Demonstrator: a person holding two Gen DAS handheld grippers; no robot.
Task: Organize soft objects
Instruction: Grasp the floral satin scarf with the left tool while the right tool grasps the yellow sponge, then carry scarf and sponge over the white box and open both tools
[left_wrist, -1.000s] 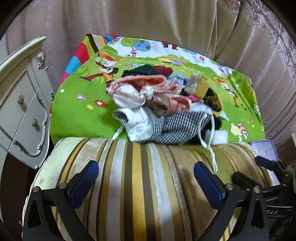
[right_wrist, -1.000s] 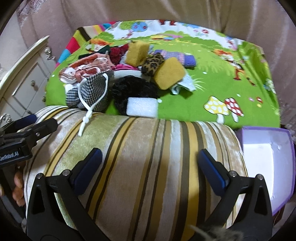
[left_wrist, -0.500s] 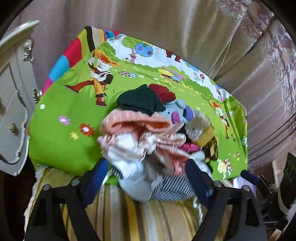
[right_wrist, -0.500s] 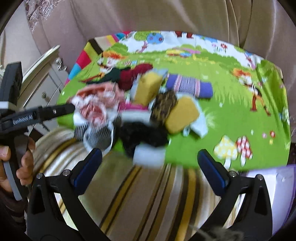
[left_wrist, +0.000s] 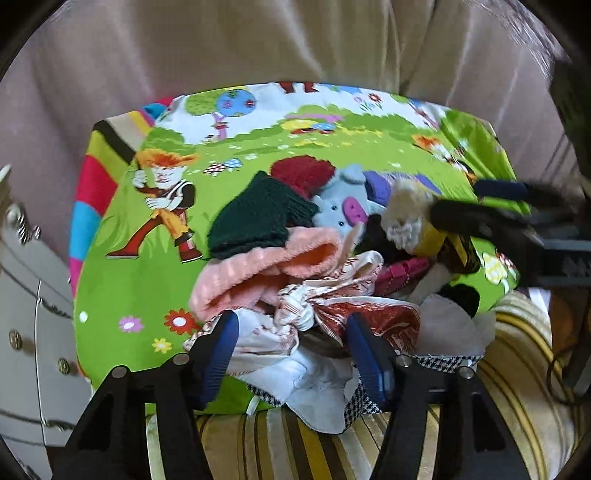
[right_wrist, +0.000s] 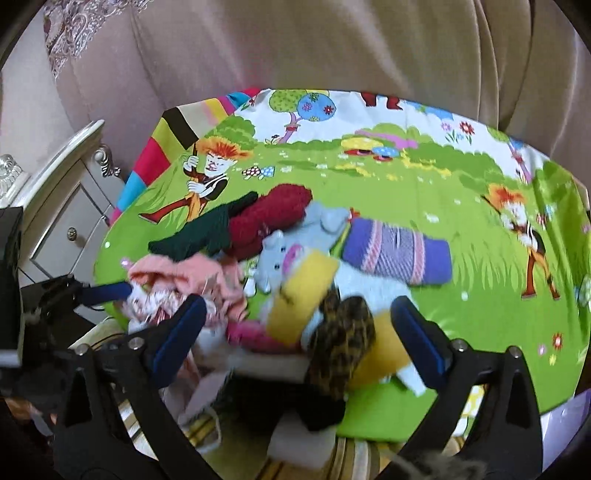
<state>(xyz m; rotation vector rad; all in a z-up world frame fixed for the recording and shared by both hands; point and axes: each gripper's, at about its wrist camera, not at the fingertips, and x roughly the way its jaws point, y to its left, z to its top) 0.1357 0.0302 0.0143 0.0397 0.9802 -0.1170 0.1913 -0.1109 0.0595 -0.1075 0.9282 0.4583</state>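
The left gripper (left_wrist: 291, 354) hangs over the near end of the heap, its fingers (left_wrist: 218, 350) closing with a crumpled red-and-white printed cloth (left_wrist: 332, 314) between them; whether the pads already press on it I cannot tell. Just beyond lies a pink fleece piece (left_wrist: 258, 269), then a dark green knitted piece (left_wrist: 258, 218) and a dark red one (left_wrist: 303, 173).

The right gripper (right_wrist: 295, 332) has its fingers (right_wrist: 417, 339) wide and just beginning to close, straddling a yellow sponge (right_wrist: 306, 291) and a leopard-print piece (right_wrist: 340, 350) without gripping either. Past them a grey plush pig (right_wrist: 280, 258) faces the near edge, and a purple striped roll (right_wrist: 399, 251) lies with its long axis across the mat.

The heap sits toward the near edge of a green cartoon mat (right_wrist: 461, 306), which covers a striped cushion (left_wrist: 295, 443). A white drawer cabinet (right_wrist: 62, 206) stands off the left edge.
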